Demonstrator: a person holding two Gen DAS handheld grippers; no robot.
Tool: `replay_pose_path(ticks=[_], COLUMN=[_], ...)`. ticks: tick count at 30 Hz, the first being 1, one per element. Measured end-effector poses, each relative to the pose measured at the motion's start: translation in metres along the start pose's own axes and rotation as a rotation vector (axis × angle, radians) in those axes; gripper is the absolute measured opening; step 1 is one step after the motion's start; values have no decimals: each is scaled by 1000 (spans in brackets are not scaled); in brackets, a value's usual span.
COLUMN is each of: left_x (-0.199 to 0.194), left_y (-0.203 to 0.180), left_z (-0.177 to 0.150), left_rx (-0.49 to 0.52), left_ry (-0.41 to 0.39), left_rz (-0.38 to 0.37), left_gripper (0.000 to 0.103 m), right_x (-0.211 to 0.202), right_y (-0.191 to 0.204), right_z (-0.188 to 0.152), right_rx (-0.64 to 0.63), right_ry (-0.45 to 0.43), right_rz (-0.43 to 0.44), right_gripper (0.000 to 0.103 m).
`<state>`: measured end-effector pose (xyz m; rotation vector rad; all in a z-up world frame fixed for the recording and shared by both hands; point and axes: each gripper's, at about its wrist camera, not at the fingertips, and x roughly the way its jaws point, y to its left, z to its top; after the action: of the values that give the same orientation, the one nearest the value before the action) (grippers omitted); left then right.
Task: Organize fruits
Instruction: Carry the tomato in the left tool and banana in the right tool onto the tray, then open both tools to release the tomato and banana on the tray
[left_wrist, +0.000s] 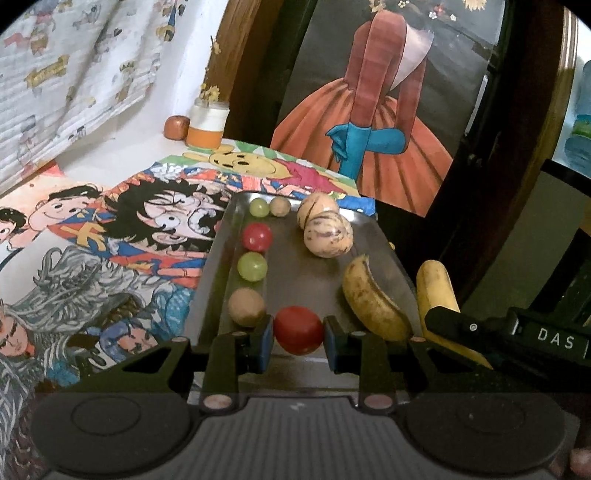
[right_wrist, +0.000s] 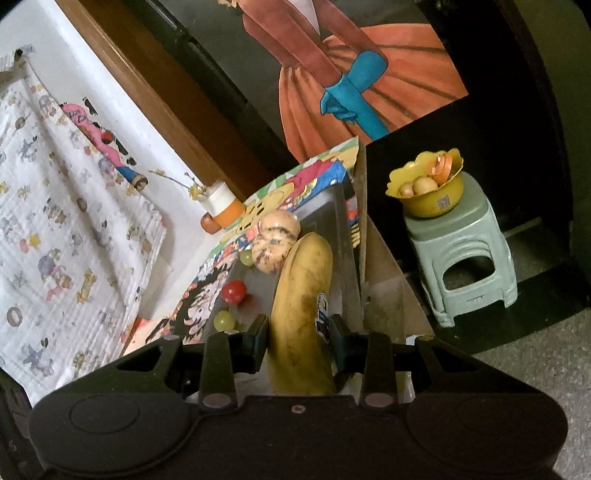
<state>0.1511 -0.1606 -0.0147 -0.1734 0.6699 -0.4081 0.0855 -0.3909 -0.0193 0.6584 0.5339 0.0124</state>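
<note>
A metal tray (left_wrist: 295, 280) lies on a cartoon-print cloth. Along its left edge runs a row of small fruits: a green grape (left_wrist: 258, 207), a red tomato (left_wrist: 256, 236), another grape (left_wrist: 252, 266) and a brown round fruit (left_wrist: 246, 307). Two pale speckled melons (left_wrist: 327, 234) sit at the far end, and a spotted banana (left_wrist: 373, 299) lies on the right. My left gripper (left_wrist: 298, 330) is shut on a second red tomato (left_wrist: 298, 329) at the tray's near end. My right gripper (right_wrist: 299, 332) is shut on a long yellow banana (right_wrist: 303, 291), held over the tray's right side.
A white jar with an orange base (left_wrist: 207, 125) and a small orange-brown object (left_wrist: 176, 127) stand by the wall behind the tray. A yellow bowl (right_wrist: 424, 199) with several fruits sits on a pale green stool (right_wrist: 461, 266) to the right. A large painting (left_wrist: 369, 110) leans behind.
</note>
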Motion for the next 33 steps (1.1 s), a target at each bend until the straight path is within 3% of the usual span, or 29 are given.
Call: replay_pose_path(ticks=[14, 33], left_x=[7, 2], left_y=[13, 23], left_z=[-3, -5], left_rx=[-43, -79], left_ry=[36, 25], left_rz=[32, 55], left_gripper=[32, 32], right_x=[4, 13], right_y=[6, 10], right_z=[-9, -11], right_rx=[-1, -9], right_ry=[-15, -11], right_rz=[3, 26], right_gripper=[38, 38])
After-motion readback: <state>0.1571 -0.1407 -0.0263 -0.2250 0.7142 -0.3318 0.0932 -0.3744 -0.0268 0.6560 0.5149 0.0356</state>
